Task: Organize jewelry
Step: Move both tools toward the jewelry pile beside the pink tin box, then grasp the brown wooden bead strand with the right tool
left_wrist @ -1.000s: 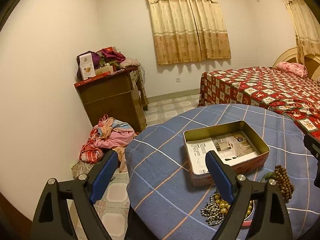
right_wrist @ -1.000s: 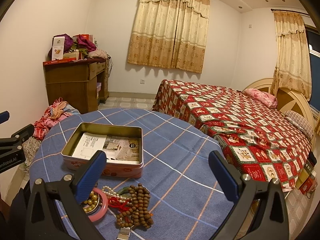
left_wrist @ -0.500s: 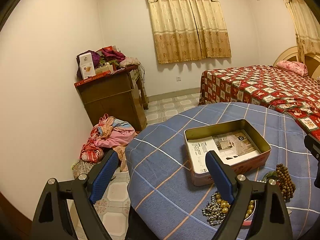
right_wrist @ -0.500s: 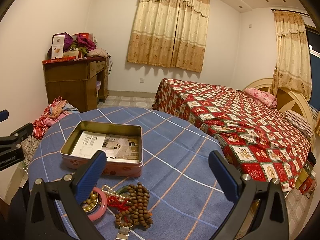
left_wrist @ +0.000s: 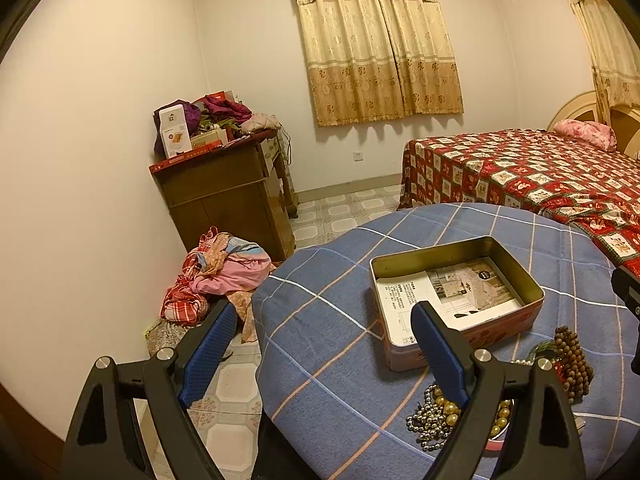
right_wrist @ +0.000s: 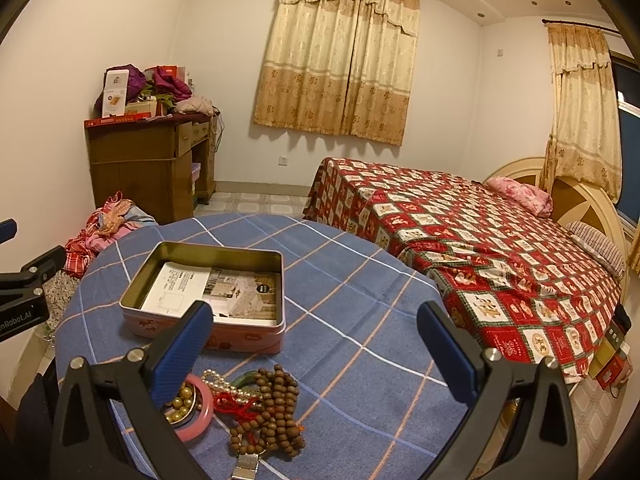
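Note:
An open pink tin box [right_wrist: 208, 330] [left_wrist: 472, 340] with printed paper inside sits on a round table with a blue plaid cloth [right_wrist: 360, 300] [left_wrist: 320, 340]. A jewelry pile lies near the front edge: brown wooden beads [right_wrist: 276, 412] [left_wrist: 572, 356], a pink bangle [right_wrist: 200, 420], gold beads [left_wrist: 448, 406], a pearl strand [right_wrist: 220, 380] and a red cord [right_wrist: 236, 404]. My left gripper [left_wrist: 320, 352] is open and empty, left of the pile. My right gripper [right_wrist: 320, 348] is open and empty above the cloth, right of the pile.
A bed with a red patterned cover [right_wrist: 480, 248] stands right of the table. A wooden desk piled with clothes and boxes [right_wrist: 148, 160] stands by the left wall. A heap of clothes [left_wrist: 216, 276] lies on the tiled floor.
Both views have shifted slightly, so the tin box and jewelry sit a little differently in frame. Both grippers stay open and empty.

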`<action>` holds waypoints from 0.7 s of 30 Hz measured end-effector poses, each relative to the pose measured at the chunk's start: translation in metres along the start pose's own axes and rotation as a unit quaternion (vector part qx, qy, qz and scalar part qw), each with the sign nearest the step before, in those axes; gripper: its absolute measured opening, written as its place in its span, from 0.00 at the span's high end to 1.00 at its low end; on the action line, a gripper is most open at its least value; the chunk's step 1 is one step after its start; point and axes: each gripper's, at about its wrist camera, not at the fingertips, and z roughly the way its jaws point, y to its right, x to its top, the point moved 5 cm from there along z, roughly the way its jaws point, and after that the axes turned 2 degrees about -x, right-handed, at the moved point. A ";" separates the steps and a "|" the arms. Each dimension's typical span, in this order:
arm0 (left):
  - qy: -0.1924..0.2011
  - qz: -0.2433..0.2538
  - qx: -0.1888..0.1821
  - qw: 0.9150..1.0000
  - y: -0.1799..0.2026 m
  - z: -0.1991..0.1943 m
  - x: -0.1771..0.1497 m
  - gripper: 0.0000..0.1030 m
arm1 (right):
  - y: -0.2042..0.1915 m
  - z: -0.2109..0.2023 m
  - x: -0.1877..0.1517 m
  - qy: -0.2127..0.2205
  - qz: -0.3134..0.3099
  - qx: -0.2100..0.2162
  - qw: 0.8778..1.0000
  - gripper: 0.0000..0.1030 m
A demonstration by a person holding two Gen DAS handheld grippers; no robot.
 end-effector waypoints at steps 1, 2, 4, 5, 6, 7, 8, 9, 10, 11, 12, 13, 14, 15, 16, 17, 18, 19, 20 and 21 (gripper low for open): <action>-0.001 0.000 0.000 1.000 -0.001 0.002 -0.003 0.14 | 0.000 0.000 0.000 0.000 0.000 0.000 1.000 0.00; -0.001 0.000 0.001 1.000 -0.002 0.003 -0.005 0.14 | 0.000 0.000 0.000 -0.001 0.000 0.000 1.000 0.00; -0.002 0.000 0.001 1.000 -0.004 0.003 -0.008 0.14 | 0.000 0.000 0.000 0.000 0.000 0.000 1.000 0.00; -0.003 0.000 0.001 1.000 -0.005 0.004 -0.009 0.14 | 0.000 0.000 -0.001 -0.001 0.000 0.000 1.000 0.00; -0.004 0.001 0.002 1.000 -0.004 0.004 -0.010 0.14 | 0.001 0.000 -0.002 -0.001 -0.001 0.000 1.000 0.00; -0.004 0.001 0.002 1.000 -0.004 0.005 -0.011 0.14 | 0.000 0.000 -0.001 -0.001 0.000 0.000 1.000 0.00; -0.005 0.002 0.002 1.000 -0.005 0.005 -0.012 0.14 | 0.000 0.000 -0.001 -0.001 0.000 0.000 1.000 0.00; -0.006 0.002 0.003 1.000 -0.006 0.005 -0.014 0.14 | 0.001 0.000 -0.002 -0.001 -0.001 0.000 1.000 0.00; -0.007 0.003 0.003 1.000 -0.004 0.006 -0.012 0.14 | 0.000 0.000 -0.001 -0.001 -0.001 -0.001 1.000 0.00; -0.009 0.003 0.004 1.000 -0.004 0.007 -0.012 0.14 | 0.000 0.000 -0.002 -0.001 -0.001 -0.002 1.000 0.00; -0.010 0.004 0.004 1.000 -0.004 0.007 -0.012 0.14 | 0.000 0.001 -0.002 -0.002 -0.001 -0.002 1.000 0.00; -0.012 0.005 0.005 1.000 -0.003 0.007 -0.013 0.14 | 0.001 0.001 -0.004 -0.003 -0.001 -0.002 1.000 0.00; -0.013 0.006 0.006 1.000 -0.002 0.008 -0.013 0.14 | 0.001 0.001 -0.006 -0.004 -0.002 -0.003 1.000 0.00; -0.015 0.007 0.008 1.000 -0.002 0.010 -0.015 0.14 | 0.002 0.002 -0.008 -0.004 -0.002 -0.004 1.000 0.00; -0.020 0.008 0.010 1.000 -0.002 0.013 -0.017 0.14 | 0.000 0.005 -0.010 -0.006 -0.005 -0.006 1.000 0.00; -0.026 0.008 0.007 1.000 -0.002 0.017 -0.020 0.14 | 0.001 0.007 -0.013 -0.006 -0.006 -0.009 1.000 0.00; -0.034 0.007 0.004 0.999 0.001 0.021 -0.019 0.14 | 0.002 0.010 -0.018 -0.011 -0.007 -0.012 1.000 0.00; -0.041 0.007 0.002 0.999 0.002 0.025 -0.023 0.14 | 0.002 0.016 -0.021 -0.018 -0.009 -0.014 1.000 0.00; -0.046 0.009 -0.001 0.999 0.003 0.028 -0.027 0.14 | 0.003 0.019 -0.027 -0.025 -0.010 -0.015 1.000 0.00; -0.051 0.011 -0.002 0.999 0.005 0.031 -0.031 0.14 | 0.004 0.023 -0.036 -0.034 -0.014 -0.016 0.999 0.03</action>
